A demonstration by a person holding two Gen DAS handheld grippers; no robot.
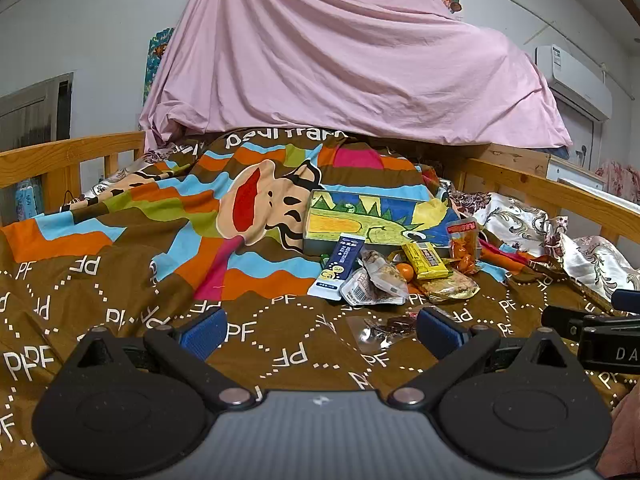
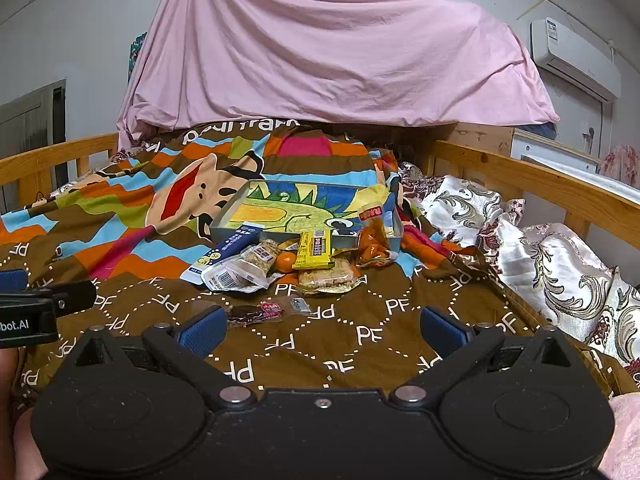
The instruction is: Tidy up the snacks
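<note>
— What's showing on the left gripper [image 1: 320, 330]?
— Black rounded housings, blue ribbed fingers [image 1: 202, 336], silver pivot screws.
— And the right gripper [image 2: 320, 330]?
— It's matching; pink sleeve [image 2: 624, 440] is peeking in at four o'clock.

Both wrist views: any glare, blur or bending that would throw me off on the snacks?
Left wrist: snack pile sharp, small glints on the clear wrapper, bed rail bowed by the fisheye. Right wrist: pile equally sharp, light even, rail curved toward the edge, corners dark.
</note>
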